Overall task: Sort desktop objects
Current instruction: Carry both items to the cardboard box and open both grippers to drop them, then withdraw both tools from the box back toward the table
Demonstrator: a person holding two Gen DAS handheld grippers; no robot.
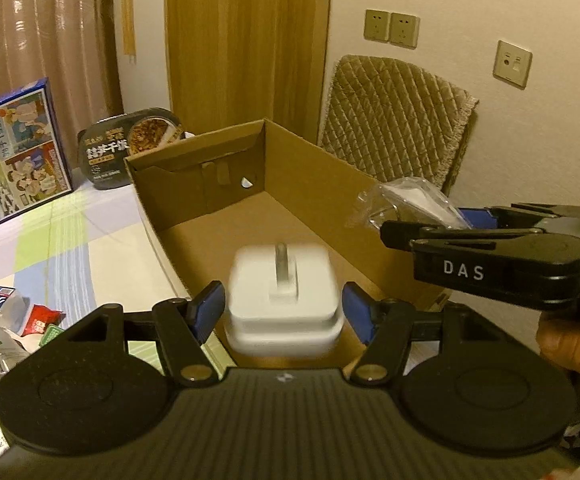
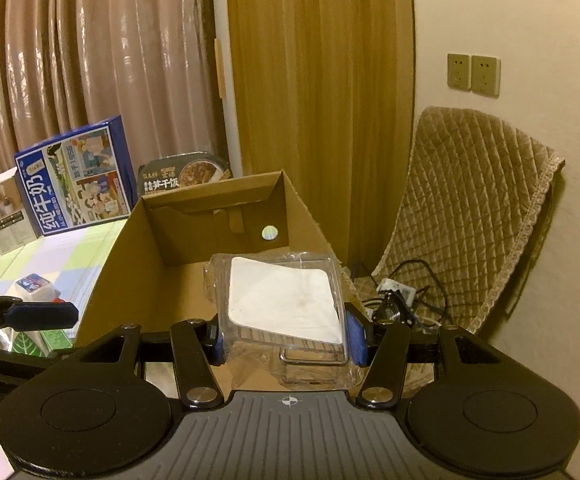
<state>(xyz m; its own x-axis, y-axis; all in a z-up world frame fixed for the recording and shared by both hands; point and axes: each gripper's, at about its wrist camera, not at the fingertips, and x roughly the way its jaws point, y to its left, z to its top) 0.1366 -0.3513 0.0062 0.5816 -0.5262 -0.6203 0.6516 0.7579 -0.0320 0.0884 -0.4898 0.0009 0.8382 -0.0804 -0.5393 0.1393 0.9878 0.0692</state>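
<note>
The cardboard box [image 1: 310, 216] sits on the table [image 1: 90, 240], open side up; the charger [image 1: 286, 300] hangs over its near end, between the left gripper's [image 1: 284, 312] fingers; right of it, the plastic case [image 2: 286, 304] sits in the right gripper [image 2: 286, 340], above the box's right wall; behind the box stands the meal tray [image 1: 130, 148], the milk carton box [image 1: 14, 156] left of it; snack packets [image 1: 6, 320] lie left.

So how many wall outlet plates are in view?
3: left plate and middle plate side by side above the quilted chair, third plate lower right. Others possibly hidden.
</note>
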